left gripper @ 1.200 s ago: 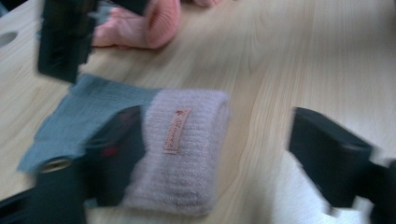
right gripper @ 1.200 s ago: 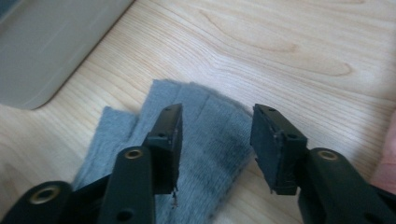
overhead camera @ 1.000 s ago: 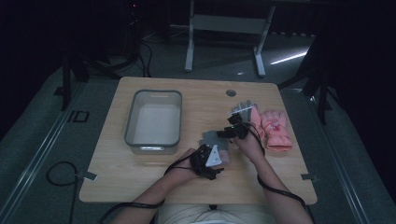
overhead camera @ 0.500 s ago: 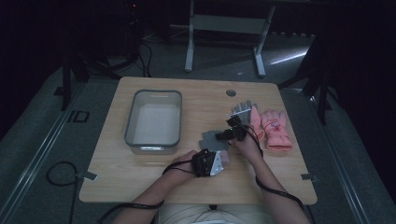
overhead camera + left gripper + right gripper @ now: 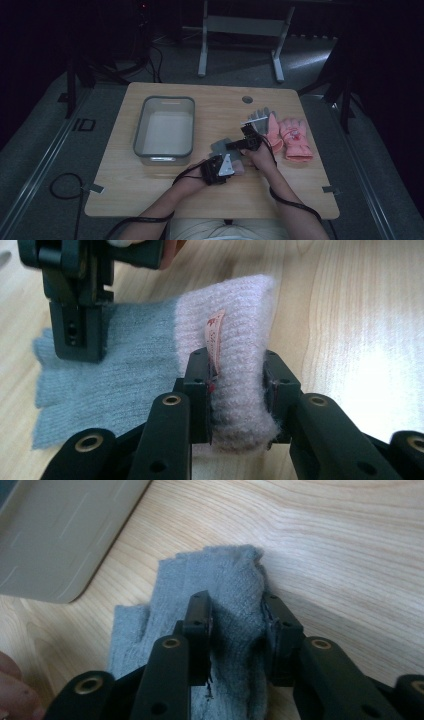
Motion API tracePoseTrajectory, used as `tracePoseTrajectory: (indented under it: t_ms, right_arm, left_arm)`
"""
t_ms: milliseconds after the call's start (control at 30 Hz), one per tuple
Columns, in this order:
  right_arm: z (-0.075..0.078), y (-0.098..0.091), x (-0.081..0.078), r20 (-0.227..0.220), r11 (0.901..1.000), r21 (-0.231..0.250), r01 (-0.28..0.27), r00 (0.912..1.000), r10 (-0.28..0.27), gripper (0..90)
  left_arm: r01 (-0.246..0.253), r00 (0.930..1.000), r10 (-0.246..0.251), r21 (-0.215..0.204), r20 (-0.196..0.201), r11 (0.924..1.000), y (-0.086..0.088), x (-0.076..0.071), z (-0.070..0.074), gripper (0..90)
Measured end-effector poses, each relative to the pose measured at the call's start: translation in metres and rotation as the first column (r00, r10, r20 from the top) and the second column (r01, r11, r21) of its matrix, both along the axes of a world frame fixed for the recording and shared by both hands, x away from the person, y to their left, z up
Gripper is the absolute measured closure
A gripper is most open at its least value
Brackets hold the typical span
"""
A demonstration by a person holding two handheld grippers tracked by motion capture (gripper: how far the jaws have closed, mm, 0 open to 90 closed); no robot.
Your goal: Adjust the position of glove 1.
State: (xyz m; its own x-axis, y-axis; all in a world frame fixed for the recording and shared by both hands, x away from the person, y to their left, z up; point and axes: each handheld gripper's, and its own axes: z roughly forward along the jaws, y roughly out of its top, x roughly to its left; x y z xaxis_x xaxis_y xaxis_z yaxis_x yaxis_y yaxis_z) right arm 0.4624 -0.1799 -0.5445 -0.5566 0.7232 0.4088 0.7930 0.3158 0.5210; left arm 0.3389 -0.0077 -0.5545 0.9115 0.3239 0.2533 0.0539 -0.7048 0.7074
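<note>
Tabletop glove [image 5: 150,365], fingers toward bin [image 5: 165,127]

Grey tub [image 5: 165,131], pink gloves [image 5: 290,137], table [image 5: 150,190]

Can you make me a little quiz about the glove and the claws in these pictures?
1. True or false: the left claw pinches the pink cuff of the grey glove.
2. What does the right claw grip? A the tub, B the grey glove's finger end, C a pink glove.
3. How many pink gloves lie to the right on the table?

Key: 1 true. 2 B. 3 two.
</note>
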Motion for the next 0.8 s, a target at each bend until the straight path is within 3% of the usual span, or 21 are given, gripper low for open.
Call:
tracePoseTrajectory:
  t_ms: [100, 167, 567, 600, 800]
  right_arm:
    - [0.005, -0.003, -0.001, 0.006, 0.9995, 0.027, -0.016, 0.9999, 0.016, 70.8]
    - [0.010, -0.006, -0.003, 0.013, 0.9983, 0.054, -0.024, 0.9996, 0.024, 71.2]
    - [0.036, -0.014, -0.008, 0.064, 0.9985, 0.050, -0.021, 0.9978, 0.018, 71.7]
    - [0.045, -0.016, -0.009, 0.080, 0.9981, 0.060, -0.014, 0.9967, 0.010, 71.8]
    - [0.054, -0.014, -0.007, 0.098, 0.9987, 0.052, 0.002, 0.9952, -0.007, 71.8]
  left_arm:
    - [0.005, 0.9995, -0.006, -0.015, -0.030, 0.9999, 0.005, 0.002, 0.002, 70.4]
    - [0.011, 0.9994, -0.011, 0.000, -0.034, 0.9999, 0.006, 0.002, 0.006, 70.5]
    - [0.041, 0.9992, -0.041, 0.047, 0.000, 0.9981, -0.001, 0.004, 0.043, 70.7]
    - [0.052, 0.9986, -0.052, 0.052, -0.001, 0.9973, 0.001, 0.008, 0.054, 70.7]
    - [0.078, 0.9969, -0.078, 0.050, -0.006, 0.9957, 0.007, 0.015, 0.067, 70.6]
